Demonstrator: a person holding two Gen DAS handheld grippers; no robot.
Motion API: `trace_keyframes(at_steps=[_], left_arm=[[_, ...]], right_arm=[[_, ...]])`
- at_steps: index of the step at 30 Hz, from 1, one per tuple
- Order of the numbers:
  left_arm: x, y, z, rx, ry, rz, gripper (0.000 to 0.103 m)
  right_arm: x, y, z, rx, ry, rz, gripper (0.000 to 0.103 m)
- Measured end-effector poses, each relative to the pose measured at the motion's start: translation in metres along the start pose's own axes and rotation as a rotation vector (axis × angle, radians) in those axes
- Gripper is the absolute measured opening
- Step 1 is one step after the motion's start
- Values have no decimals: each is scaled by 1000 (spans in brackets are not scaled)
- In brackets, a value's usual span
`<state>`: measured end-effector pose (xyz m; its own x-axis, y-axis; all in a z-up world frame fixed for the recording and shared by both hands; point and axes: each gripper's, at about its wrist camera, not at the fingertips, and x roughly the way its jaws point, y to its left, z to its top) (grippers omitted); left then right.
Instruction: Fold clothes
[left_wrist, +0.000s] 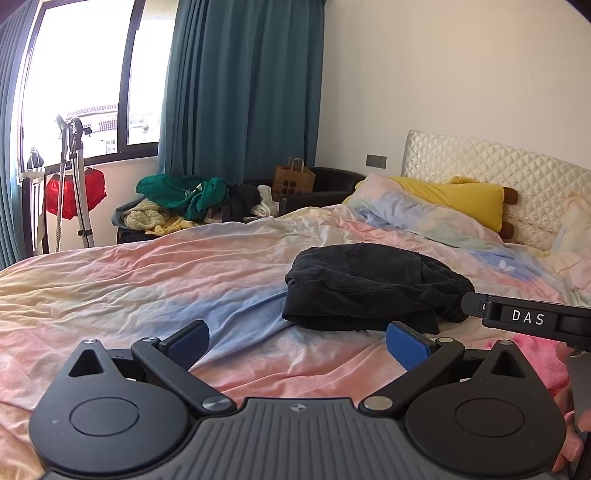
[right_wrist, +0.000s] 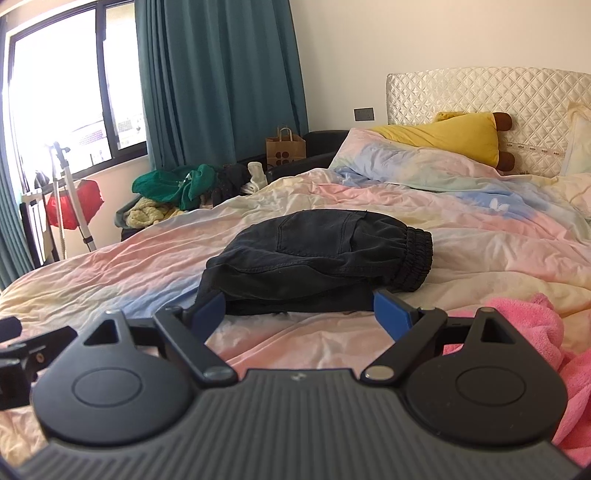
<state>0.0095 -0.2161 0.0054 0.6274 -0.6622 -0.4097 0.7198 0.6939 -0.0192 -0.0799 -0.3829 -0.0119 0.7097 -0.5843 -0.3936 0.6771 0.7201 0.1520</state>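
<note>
Both the left gripper (left_wrist: 297, 343) and right gripper (right_wrist: 297, 310) hung spread and empty near the folded black shorts (right_wrist: 317, 254); the next move probably called for pinching their near edge.

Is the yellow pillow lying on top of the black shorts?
No, the yellow pillow lies up by the headboard, while the black shorts sit alone in the middle of the bed.

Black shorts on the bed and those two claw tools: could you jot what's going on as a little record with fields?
Garment: black shorts, folded, lying on the pastel duvet
Waistband: elastic, at the right end
Left gripper: open, empty
Right gripper: open, empty, close before the shorts
Nearby: pink towel at the right
Behind bed: clothes pile, teal curtain
</note>
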Motion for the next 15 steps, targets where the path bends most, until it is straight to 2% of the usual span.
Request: trace_keyframes(at_steps=[15], left_arm=[[-6, 5, 4, -30, 4, 29, 103]], right_arm=[[0, 4, 0, -27, -5, -21, 89]])
